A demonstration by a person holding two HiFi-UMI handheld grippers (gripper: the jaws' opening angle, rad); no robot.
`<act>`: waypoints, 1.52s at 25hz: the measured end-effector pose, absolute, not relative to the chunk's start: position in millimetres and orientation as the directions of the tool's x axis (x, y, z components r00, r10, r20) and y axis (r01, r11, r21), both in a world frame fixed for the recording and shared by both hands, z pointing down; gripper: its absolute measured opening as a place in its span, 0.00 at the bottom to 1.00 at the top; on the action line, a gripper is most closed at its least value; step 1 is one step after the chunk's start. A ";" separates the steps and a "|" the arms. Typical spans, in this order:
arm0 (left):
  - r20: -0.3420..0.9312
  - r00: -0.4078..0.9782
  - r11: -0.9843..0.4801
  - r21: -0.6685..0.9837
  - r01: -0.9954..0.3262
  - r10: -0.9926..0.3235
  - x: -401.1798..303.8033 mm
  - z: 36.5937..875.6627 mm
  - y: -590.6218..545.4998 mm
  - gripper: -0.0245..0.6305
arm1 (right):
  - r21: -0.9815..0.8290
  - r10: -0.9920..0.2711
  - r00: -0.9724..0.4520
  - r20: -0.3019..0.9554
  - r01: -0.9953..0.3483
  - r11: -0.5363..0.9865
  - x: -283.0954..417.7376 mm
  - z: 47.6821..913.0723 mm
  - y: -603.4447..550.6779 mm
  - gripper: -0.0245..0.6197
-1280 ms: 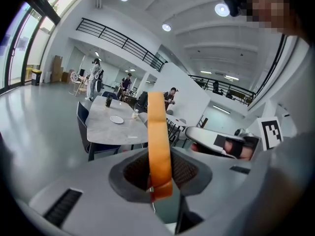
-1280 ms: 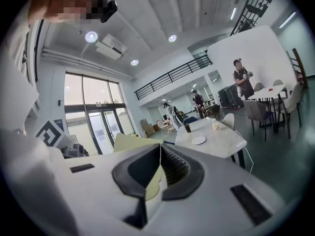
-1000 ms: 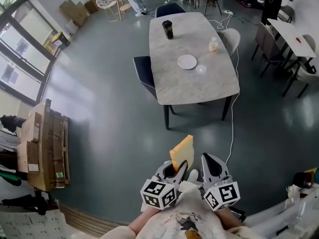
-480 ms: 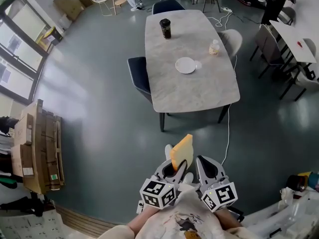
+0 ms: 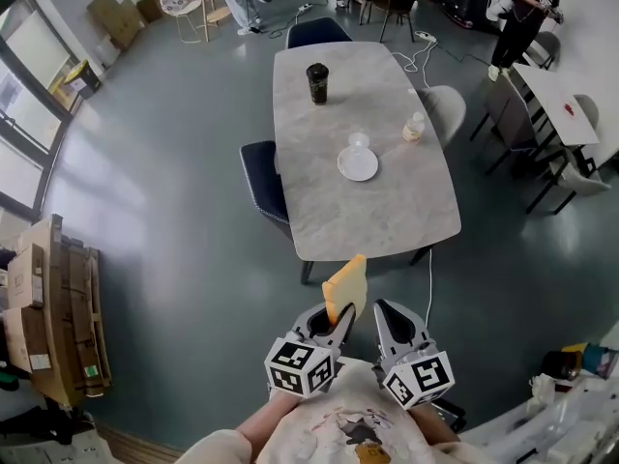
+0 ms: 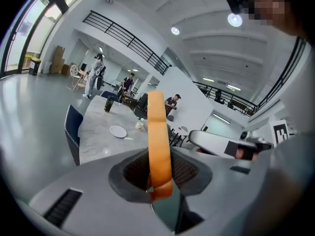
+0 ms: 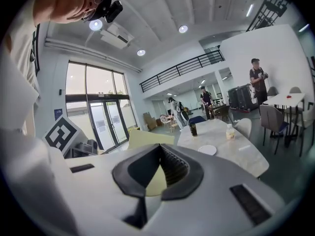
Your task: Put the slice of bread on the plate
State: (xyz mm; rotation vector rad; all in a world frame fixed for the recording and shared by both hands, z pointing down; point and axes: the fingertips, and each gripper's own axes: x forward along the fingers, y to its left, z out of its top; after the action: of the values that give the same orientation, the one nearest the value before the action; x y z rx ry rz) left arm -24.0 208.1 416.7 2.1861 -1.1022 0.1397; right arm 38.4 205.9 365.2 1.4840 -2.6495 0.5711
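A slice of bread stands upright on edge in my left gripper, whose jaws are shut on its lower end; the left gripper view shows the slice edge-on between the pads. My right gripper is beside it, shut with nothing in it. The white plate lies near the middle of the grey marble table, well ahead of both grippers. It also appears small in the left gripper view and the right gripper view. Both grippers are over the floor, short of the table's near edge.
On the table are a black cup, a small bottle and a clear glass next to the plate. A dark blue chair stands at the table's left side, a pale chair at its right. A white cable trails over the floor.
Both grippers have moved forward toward the table with the bread still held in the left one. The table and plate are nearer in the head view.
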 end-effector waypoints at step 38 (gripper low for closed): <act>0.362 0.680 -0.436 0.558 -0.706 -0.638 -28.8 421.2 -73.1 0.19 | -0.462 -0.666 -0.673 0.321 -0.725 0.510 43.5 413.5 -70.5 0.13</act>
State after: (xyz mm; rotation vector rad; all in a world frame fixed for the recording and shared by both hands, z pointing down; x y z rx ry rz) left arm -28.8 -73.1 421.2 2.1885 -1.0273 0.1258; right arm 43.5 -70.5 413.5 1.2208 -2.6400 0.8822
